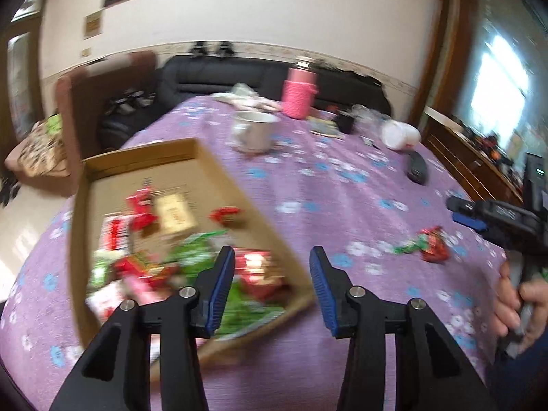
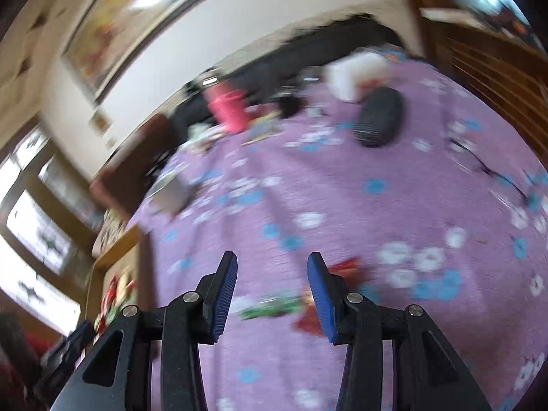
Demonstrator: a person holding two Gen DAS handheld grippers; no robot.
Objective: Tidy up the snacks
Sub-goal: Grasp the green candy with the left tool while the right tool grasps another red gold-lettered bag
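My left gripper (image 1: pixel 272 270) hangs wide open with nothing between its blue pads, poised over the near right corner of the cardboard box (image 1: pixel 202 152). The box is a shallow open tray lying flat on the purple flowered tabletop (image 1: pixel 342 185), turned so one corner points toward me. Inside it is a loose heap of snacks (image 1: pixel 191 257): red, green, pink and white wrappers piled toward the near end, a tan packet (image 1: pixel 174 214) further back, and a small red piece (image 1: pixel 227 215) lying by itself near the right wall. The blur keeps me from reading any of them.

My right gripper (image 2: pixel 272 274) is also spread wide and empty, low over the cloth. Just ahead of it lie the loose snacks: a green wrapper (image 2: pixel 270 306) with its long axis running left to right across my view, one end reaching toward the right pad, and red wrappers (image 2: pixel 346 267) partly hidden behind that pad. In the left view, that same green and red cluster (image 1: pixel 421 243) sits on the cloth well to the right of the box, near my right hand (image 1: pixel 517 301).

Further back on the tabletop stand a white mug (image 1: pixel 255 130), a pink bottle (image 1: pixel 298 90), a white tipped-over container (image 1: pixel 400 135) and a dark case (image 2: pixel 376 121).
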